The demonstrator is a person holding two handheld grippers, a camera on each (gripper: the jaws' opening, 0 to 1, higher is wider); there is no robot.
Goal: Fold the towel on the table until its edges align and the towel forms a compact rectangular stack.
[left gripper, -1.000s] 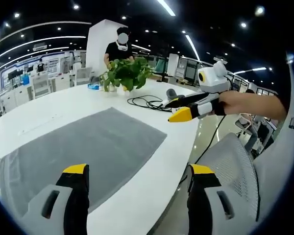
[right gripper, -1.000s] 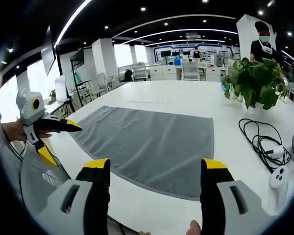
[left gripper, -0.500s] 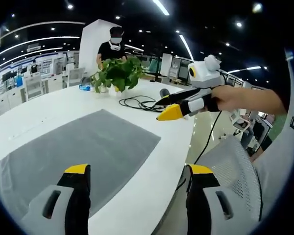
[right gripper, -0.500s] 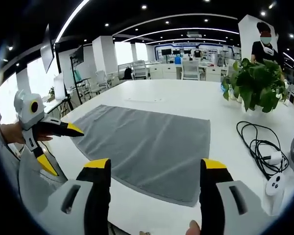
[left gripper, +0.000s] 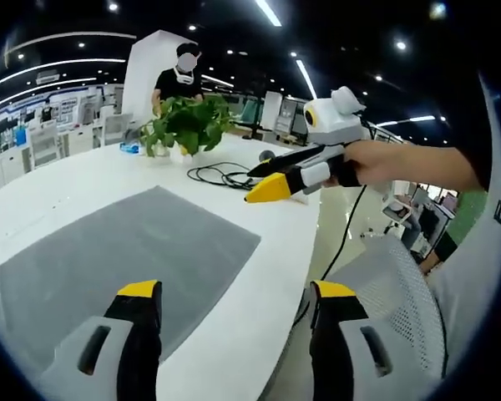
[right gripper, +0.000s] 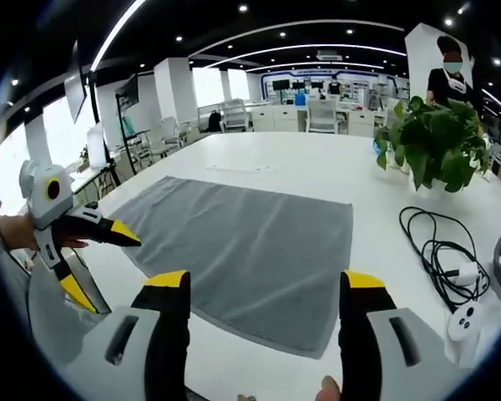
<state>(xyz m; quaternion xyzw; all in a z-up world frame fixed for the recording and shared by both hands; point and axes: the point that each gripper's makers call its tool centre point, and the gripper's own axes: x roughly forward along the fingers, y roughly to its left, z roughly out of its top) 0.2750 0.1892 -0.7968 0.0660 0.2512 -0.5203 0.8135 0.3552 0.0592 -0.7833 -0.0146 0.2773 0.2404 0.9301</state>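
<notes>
Both tools are held above the near edge of the white bench [right gripper: 317, 159] with jaws spread and nothing gripped. In the left gripper view, the left tool [left gripper: 232, 301] is seen with its yellow-tipped jaws parted over the bench edge, and the right tool [left gripper: 271, 180] is seen from the side, held in a hand [left gripper: 376, 163], its jaws apart and clear of the cloth. In the right gripper view, the right tool [right gripper: 263, 292] is poised over the near edge of the towel [right gripper: 242, 242], and the left tool [right gripper: 96, 259] is held off the bench's left edge, jaws splayed.

The grey towel is spread flat in a single layer near the bench's front edge, unfolded, its corners lying flush on the surface. A potted plant [right gripper: 434, 142] is set toward the far right of the bench, with a coiled black cable [right gripper: 438, 242] and a white controller [right gripper: 463, 317] near the right edge. A meshed chair back [left gripper: 392, 292] is seen beside the bench. A person [right gripper: 447, 75] is standing behind the plant.
</notes>
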